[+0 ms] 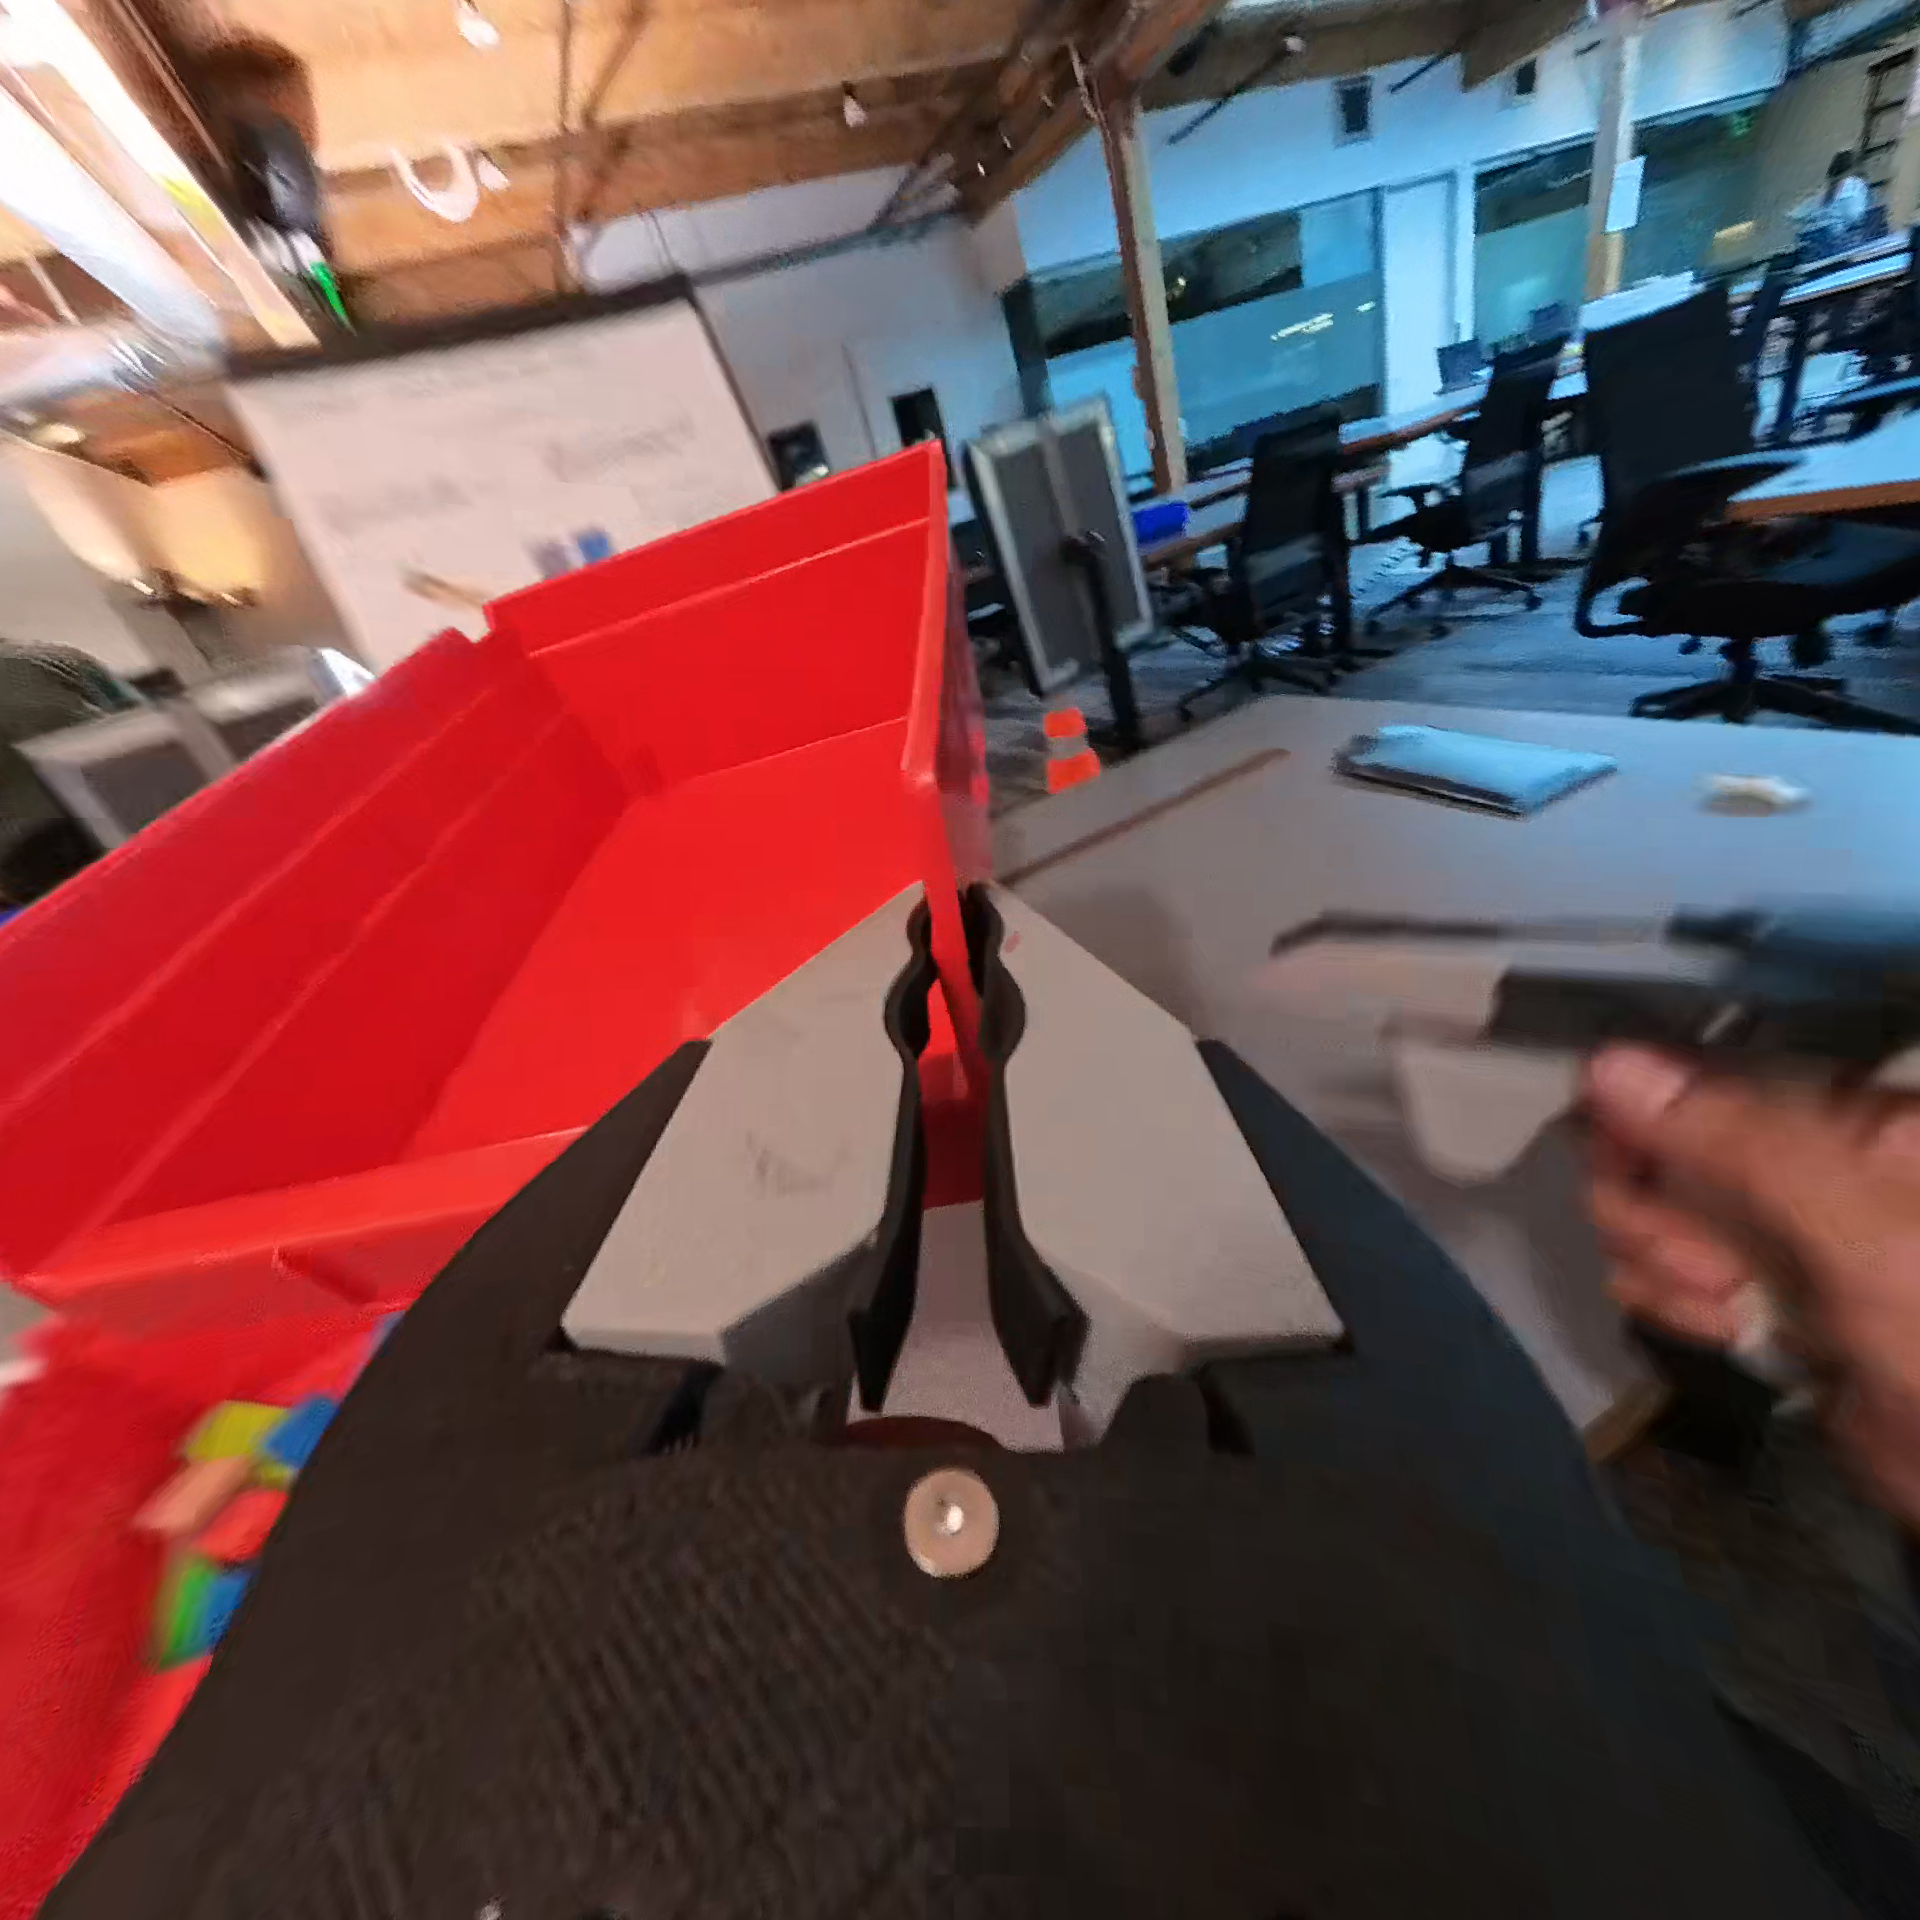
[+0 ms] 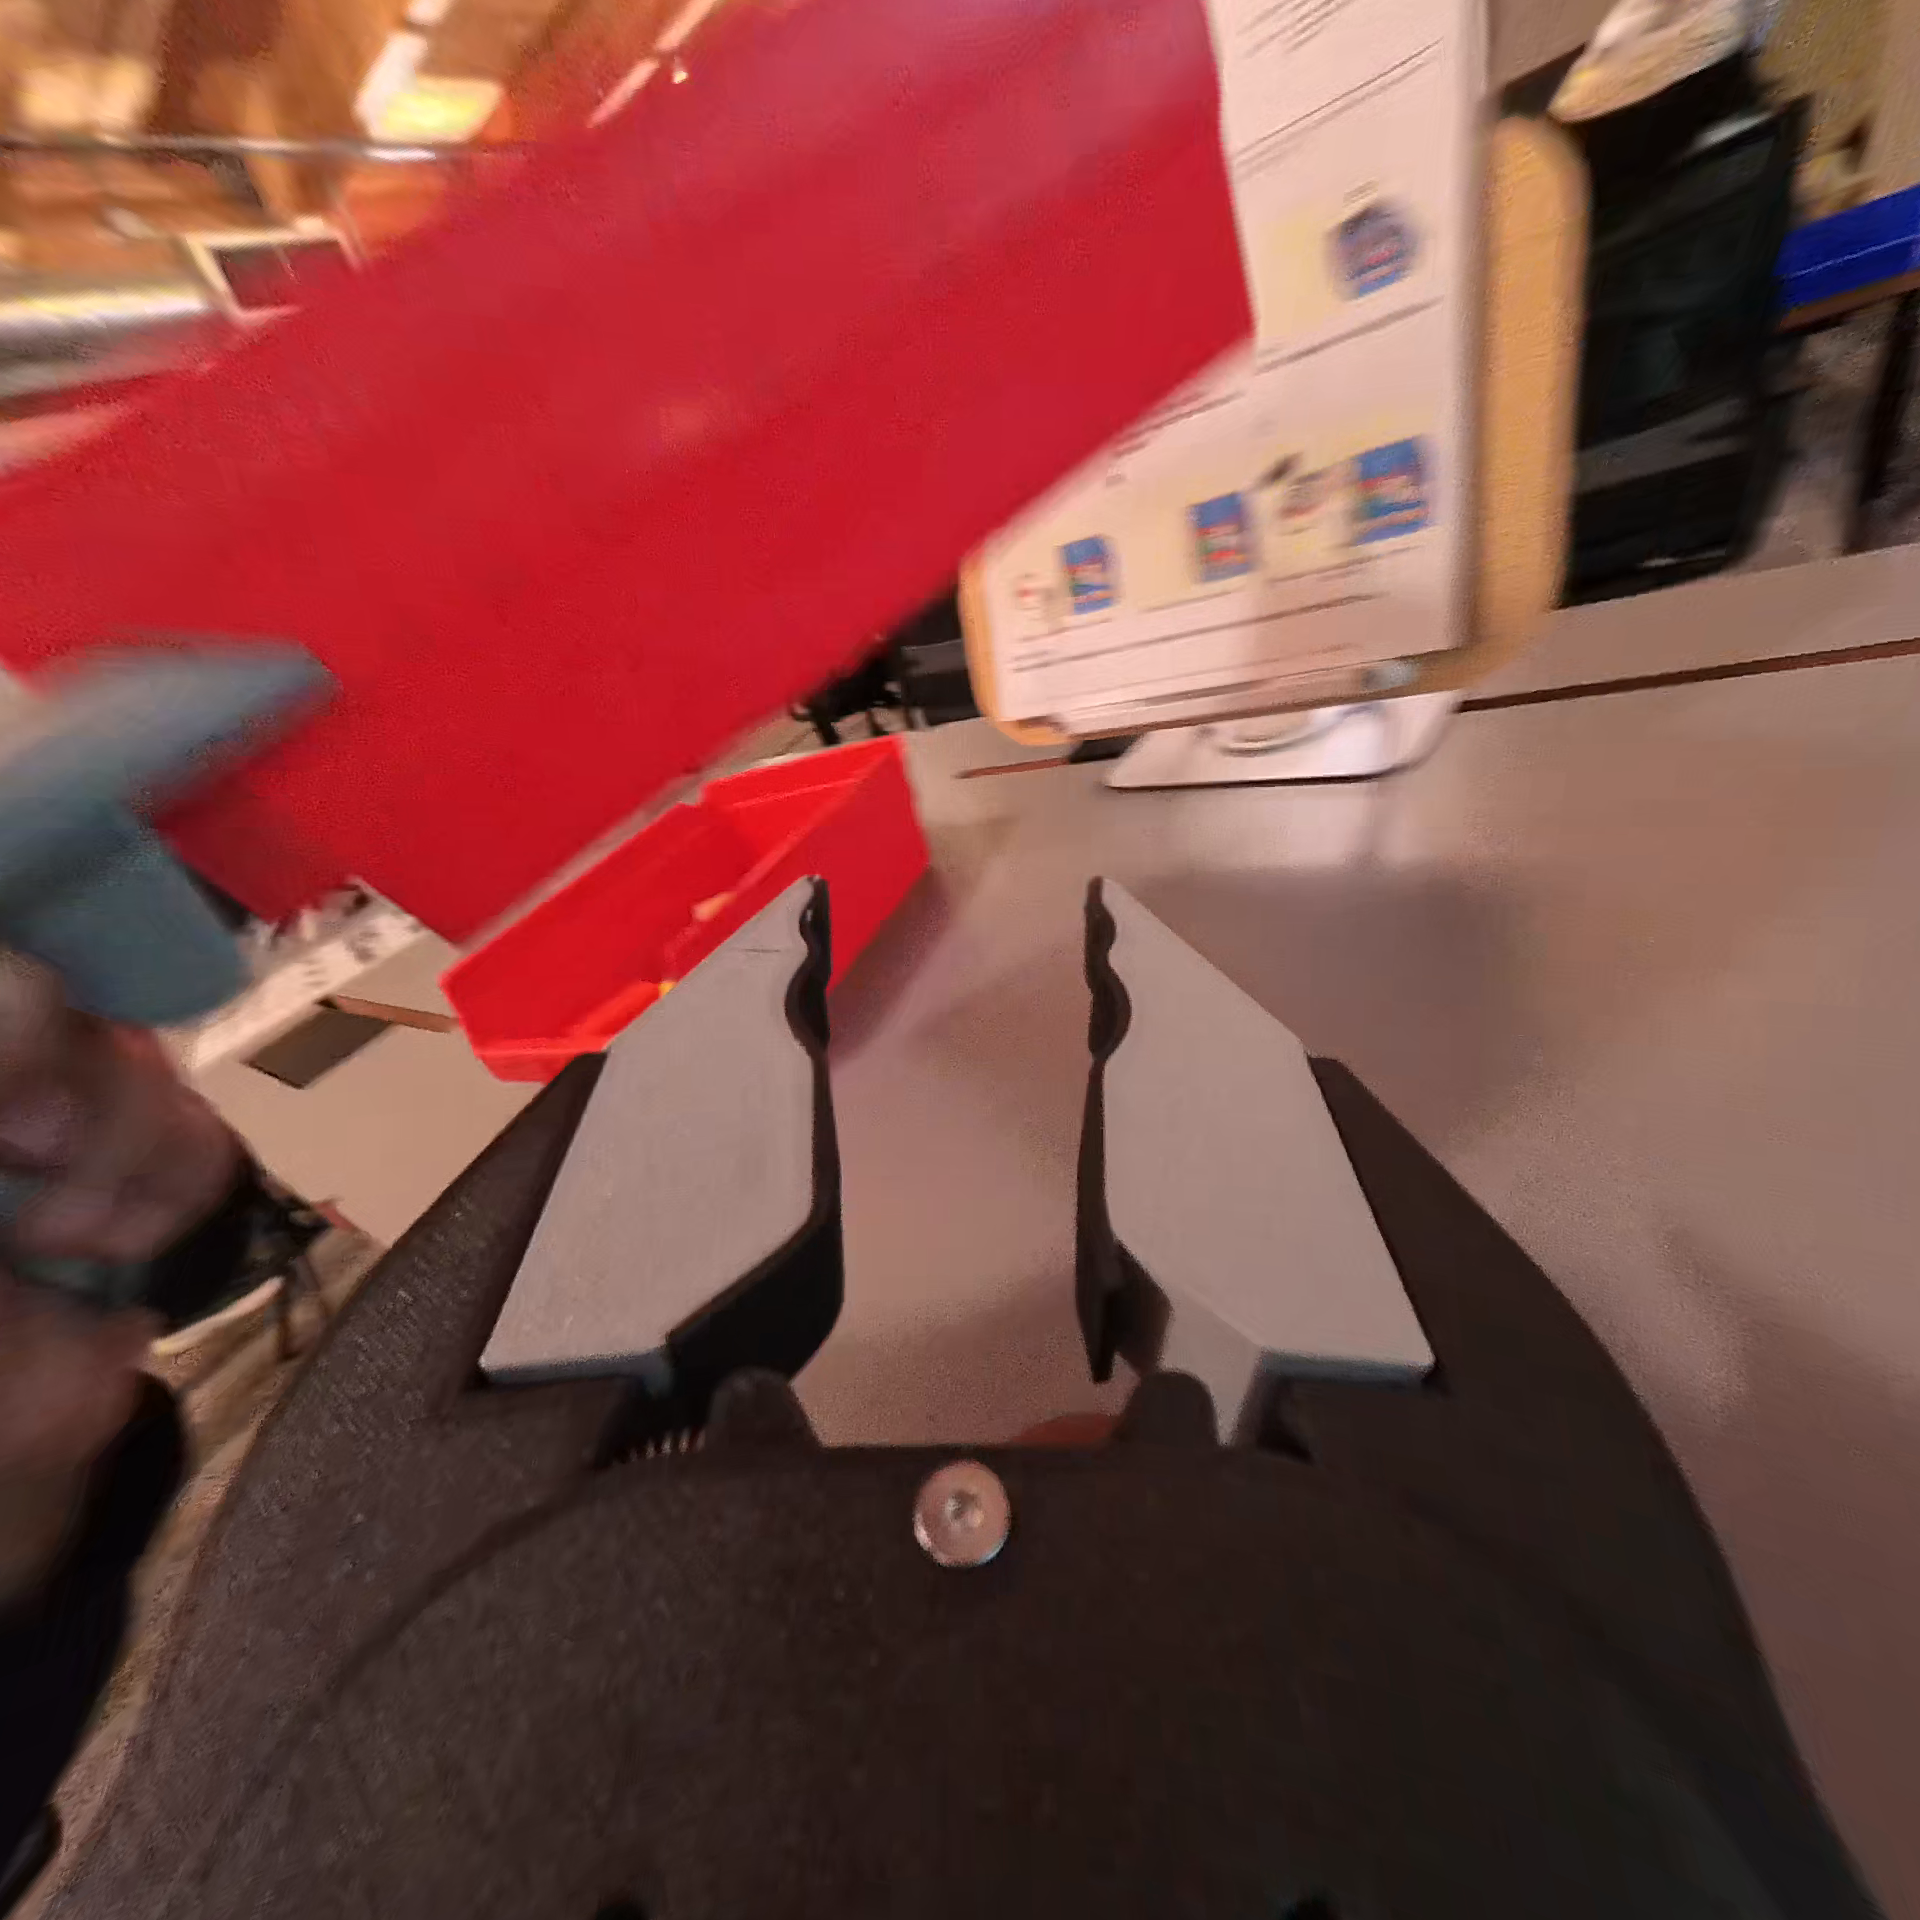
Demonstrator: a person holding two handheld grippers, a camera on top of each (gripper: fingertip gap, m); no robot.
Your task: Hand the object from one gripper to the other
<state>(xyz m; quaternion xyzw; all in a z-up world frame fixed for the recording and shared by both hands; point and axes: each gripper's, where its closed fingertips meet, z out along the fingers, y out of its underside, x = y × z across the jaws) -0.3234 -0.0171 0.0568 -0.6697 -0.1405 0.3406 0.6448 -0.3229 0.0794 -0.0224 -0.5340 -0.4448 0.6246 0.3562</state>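
Left tongs (image 1: 951, 935) pinch red bin (image 1: 499, 883) wall edge; right tongs (image 2: 956, 935) gape over bare table (image 2: 1455, 987)

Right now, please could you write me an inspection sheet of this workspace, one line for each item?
Surface: grey table, mostly bare in front of the right gripper.
Job's things: red bin lifted in the air, pinched by its side wall; inside looks empty.
Clutter: second red bin resting on the table; blurred colourful cubes below the lifted bin; flat grey pouch; instruction board on a stand.
Grippers: left gripper shut on the wall of the red bin; right gripper open, nothing between its fingers.
Cables: nothing seen.
Surroundings: office with black chairs and desks; an orange cone on the floor.
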